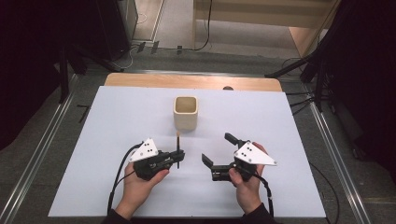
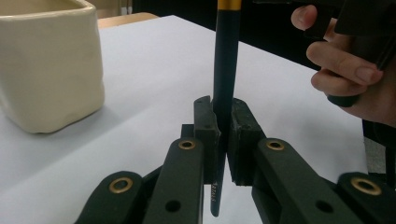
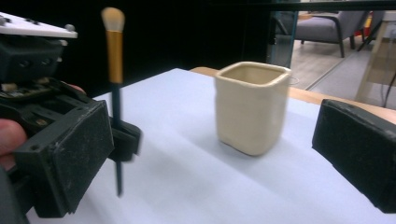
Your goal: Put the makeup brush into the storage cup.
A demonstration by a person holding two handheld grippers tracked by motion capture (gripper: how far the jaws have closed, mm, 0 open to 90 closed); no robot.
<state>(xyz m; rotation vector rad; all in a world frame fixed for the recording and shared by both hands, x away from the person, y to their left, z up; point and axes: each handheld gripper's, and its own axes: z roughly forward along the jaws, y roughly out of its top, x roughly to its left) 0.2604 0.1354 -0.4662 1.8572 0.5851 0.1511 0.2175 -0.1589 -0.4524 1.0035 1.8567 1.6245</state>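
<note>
High view, nearest: two hands at the bottom edge, one tool each.
Left tool (image 1: 178, 157): jaws closed tight on the black handle of a makeup brush (image 1: 178, 145), held upright, bristles up, gold ferrule just below them.
Left gripper view: pads clamp the makeup brush low on its handle; its tail end pokes out beneath them.
Right tool (image 1: 217, 148): jaws spread wide, nothing between them, standing apart from the brush.
Tabletop (image 1: 116, 121): white sheet, bare around the hands.
Beyond: cream square ceramic holder (image 1: 186, 112), upright, mouth open, just past the brush.
Step in hand: by my reading, brush handed over to the left tool, ready for stowing.
Next move: carry the brush over the holder's mouth, handle down, then release.
</note>
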